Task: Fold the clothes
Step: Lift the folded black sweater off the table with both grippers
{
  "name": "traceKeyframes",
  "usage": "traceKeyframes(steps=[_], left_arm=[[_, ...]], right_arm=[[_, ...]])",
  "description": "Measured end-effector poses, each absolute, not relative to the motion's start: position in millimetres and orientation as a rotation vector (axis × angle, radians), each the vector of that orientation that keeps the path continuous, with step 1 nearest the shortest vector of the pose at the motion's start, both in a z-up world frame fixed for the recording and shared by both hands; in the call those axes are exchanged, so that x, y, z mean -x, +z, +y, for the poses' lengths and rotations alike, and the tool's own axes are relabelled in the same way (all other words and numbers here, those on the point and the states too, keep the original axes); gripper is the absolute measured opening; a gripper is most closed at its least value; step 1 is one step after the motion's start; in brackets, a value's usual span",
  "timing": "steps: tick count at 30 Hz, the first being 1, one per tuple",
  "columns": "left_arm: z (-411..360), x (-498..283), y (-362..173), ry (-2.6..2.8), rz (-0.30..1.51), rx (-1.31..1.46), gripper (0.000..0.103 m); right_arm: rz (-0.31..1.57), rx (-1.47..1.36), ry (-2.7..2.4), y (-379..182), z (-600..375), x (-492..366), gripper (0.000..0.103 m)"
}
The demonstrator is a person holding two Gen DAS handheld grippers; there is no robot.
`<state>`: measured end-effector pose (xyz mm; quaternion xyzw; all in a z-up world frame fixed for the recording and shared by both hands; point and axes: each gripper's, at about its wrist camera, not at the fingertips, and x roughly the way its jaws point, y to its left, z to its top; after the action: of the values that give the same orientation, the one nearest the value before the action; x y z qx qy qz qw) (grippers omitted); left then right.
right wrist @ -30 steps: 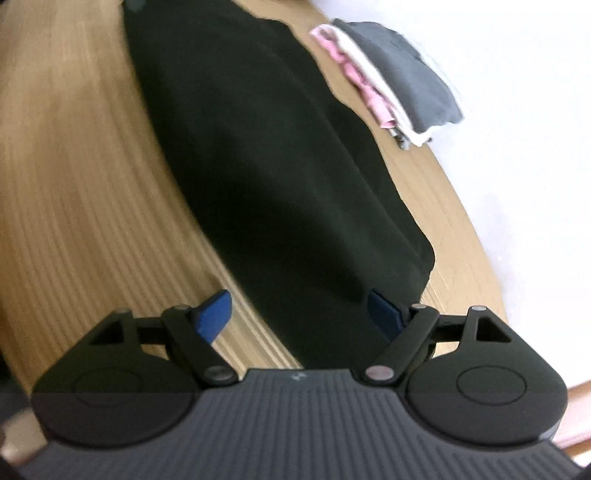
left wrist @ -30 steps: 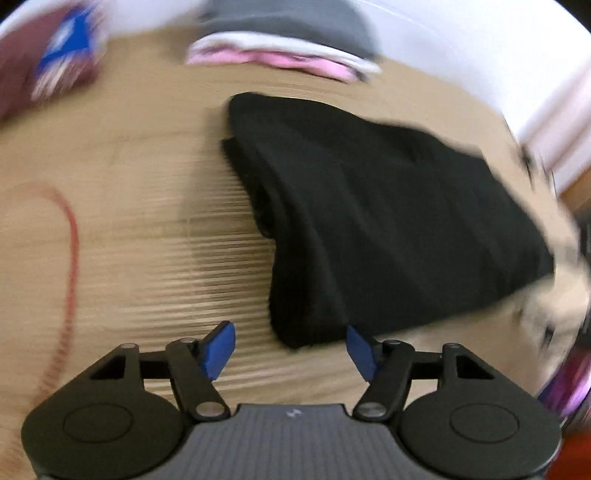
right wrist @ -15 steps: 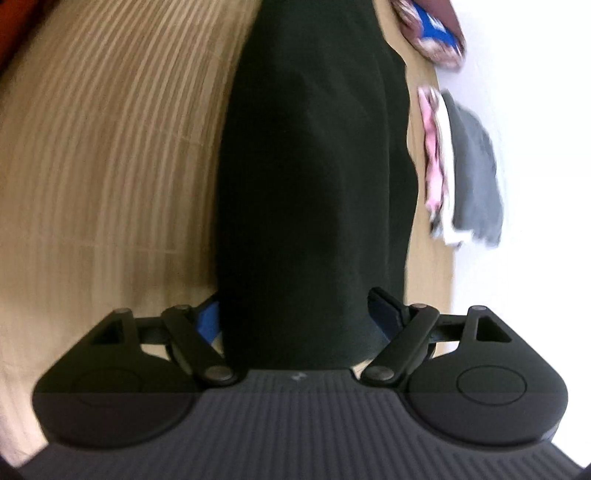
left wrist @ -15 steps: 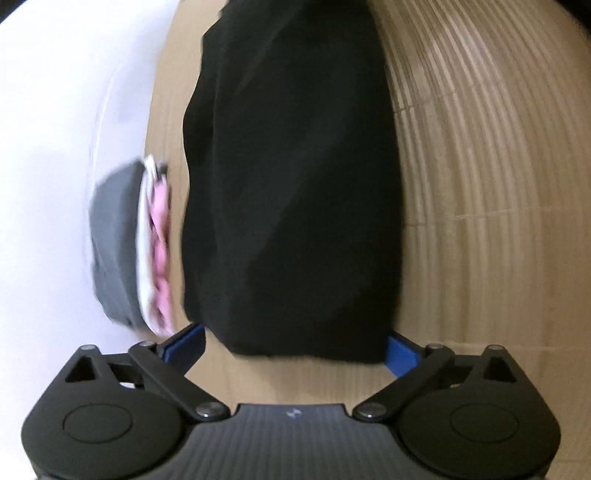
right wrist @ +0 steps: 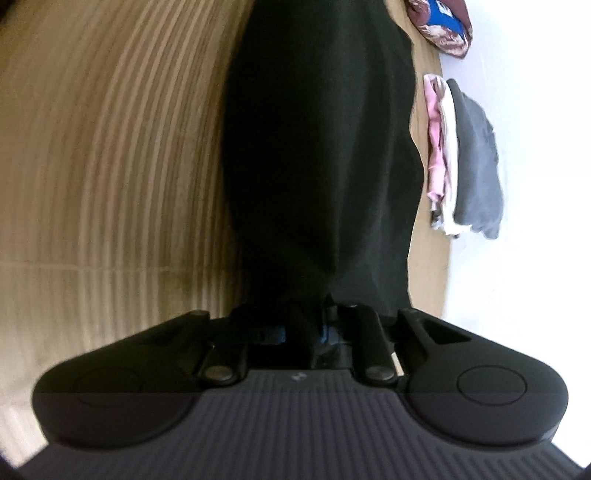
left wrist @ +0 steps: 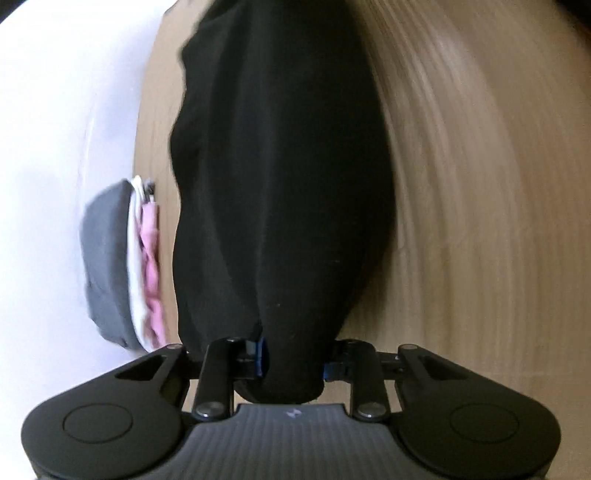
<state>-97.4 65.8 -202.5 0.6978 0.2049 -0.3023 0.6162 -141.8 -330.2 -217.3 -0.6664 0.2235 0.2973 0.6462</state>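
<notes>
A black garment [left wrist: 284, 177] lies stretched along the tan ribbed table surface [left wrist: 480, 221]. My left gripper [left wrist: 293, 360] is shut on one end of it, the cloth bunched between the blue pads. The garment also fills the middle of the right wrist view [right wrist: 317, 147]. My right gripper [right wrist: 301, 332] is shut on its other end; the blue pads are mostly hidden by the cloth.
A stack of folded clothes, grey over white and pink [left wrist: 122, 266], sits by the table's edge next to the white wall; it also shows in the right wrist view [right wrist: 461, 158]. A maroon and blue patterned item [right wrist: 443, 26] lies farther along that edge.
Both grippers swung round to opposite ends of the black garment and closed on it. They were open half a second ago; now the cloth is pinched in each.
</notes>
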Motion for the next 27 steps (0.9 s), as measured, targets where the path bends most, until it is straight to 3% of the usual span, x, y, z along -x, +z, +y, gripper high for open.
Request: traceKeyframes(steps=[6,12,16,22,27], left_arm=[[83,171,-93,-0.803,0.272,-1.557,0.027],[127,194,30,-1.165,0.41,-1.255,0.028],[123,159,45,-1.255,0.547,-1.154,0.028],[94,21,-27,-1.253,0.809,-1.027,0.028],[55,-101,-97,-1.24,1.019,-0.957,0.028]], right_arm=[[0.614,1.325,0.818,-104,-365,180,0.018],[0.709,1.087,0.9,34,-390,225,0.018],[0.847,0.923,1.035,66,-400,190,0.018],[1.235,0.735,1.216,-36,-394,37,0.018],[1.383,0.595,1.212,-123,-395,-99,0.018]])
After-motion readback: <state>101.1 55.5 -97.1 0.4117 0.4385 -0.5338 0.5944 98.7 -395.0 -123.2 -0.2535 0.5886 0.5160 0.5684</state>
